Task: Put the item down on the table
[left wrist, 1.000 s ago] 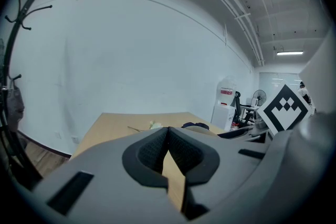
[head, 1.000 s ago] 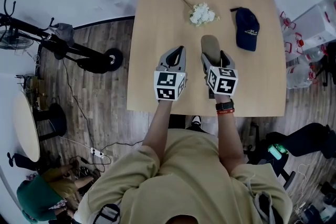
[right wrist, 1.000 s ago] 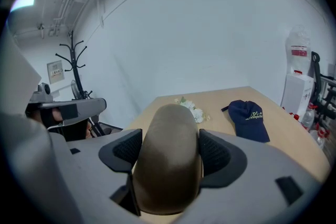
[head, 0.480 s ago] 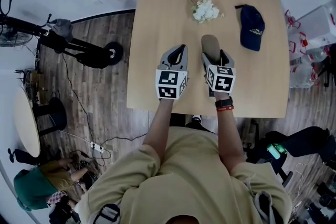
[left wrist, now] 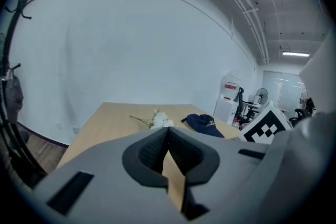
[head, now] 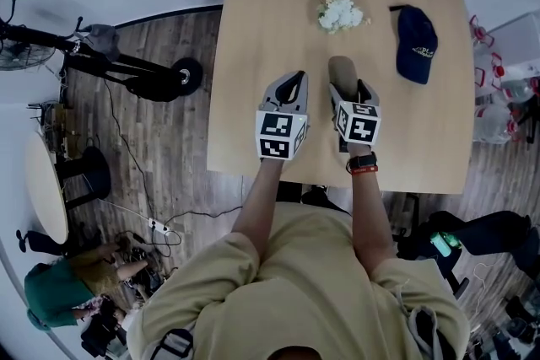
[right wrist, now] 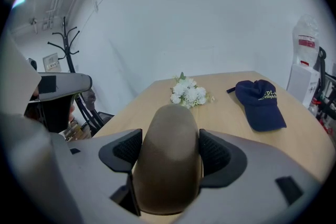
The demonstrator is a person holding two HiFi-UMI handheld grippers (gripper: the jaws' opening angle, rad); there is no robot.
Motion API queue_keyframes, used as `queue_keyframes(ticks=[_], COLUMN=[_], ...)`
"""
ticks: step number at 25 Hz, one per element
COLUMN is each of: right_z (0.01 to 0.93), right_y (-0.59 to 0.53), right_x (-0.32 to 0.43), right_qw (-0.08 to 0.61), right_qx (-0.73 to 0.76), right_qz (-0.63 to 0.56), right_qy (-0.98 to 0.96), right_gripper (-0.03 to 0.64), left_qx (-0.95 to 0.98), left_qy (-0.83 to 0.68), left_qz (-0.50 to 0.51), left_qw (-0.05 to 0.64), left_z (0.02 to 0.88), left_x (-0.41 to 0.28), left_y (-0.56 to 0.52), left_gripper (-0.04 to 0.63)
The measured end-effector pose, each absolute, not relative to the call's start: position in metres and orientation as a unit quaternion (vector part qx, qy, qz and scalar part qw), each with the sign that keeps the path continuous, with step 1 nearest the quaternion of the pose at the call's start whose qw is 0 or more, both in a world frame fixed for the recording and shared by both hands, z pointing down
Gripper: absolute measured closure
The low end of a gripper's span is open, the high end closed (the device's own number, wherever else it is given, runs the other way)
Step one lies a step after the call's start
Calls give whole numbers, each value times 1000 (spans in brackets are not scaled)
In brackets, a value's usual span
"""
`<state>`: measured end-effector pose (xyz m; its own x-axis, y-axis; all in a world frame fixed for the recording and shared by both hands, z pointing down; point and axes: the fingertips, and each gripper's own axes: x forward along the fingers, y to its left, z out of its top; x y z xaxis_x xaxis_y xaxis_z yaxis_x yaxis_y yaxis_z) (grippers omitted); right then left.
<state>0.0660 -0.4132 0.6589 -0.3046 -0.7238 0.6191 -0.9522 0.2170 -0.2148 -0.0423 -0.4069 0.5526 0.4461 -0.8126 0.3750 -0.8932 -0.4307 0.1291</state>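
The right tool (head: 348, 88) pinches a brown rounded item (head: 341, 70) over the near half of the table (head: 253, 29). Beside it, the left tool (head: 291, 84) is pressed together, empty. White flowers (head: 342, 13) and a navy cap (head: 417, 43) lie beyond.

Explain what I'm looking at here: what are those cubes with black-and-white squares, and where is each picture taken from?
There is no robot here. A person holds a pair of tongs in each hand, and the patterned cubes are part of those tools. The head view comes from a camera on the person's head, looking down. The two gripper views come from cameras riding on each tool, looking along its jaws. On the wooden table lie a bunch of white flowers and a navy cap. The left tongs are shut and hold nothing. The right tongs are shut on a brown rounded item.
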Motion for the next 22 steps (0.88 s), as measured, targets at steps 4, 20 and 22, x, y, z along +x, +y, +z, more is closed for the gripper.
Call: queue_keyframes(ticks=[4, 20, 22], right_z=[675, 741, 747], right_y=[-419, -430, -429], right_x=[60, 48, 48], right_qw=[196, 248, 252], right_qx=[550, 549, 550], right_qz=[307, 317, 318], right_qy=[-751, -733, -730], right_gripper=[261, 261, 261], left_qx=[837, 836, 836], left_qy=[-505, -494, -494], left_qz=[135, 149, 149], left_qw=[162, 187, 188], left_z=[561, 597, 599], left_x=[-42, -51, -54], left_y=[-414, -433, -434], left_gripper=[572, 572, 572])
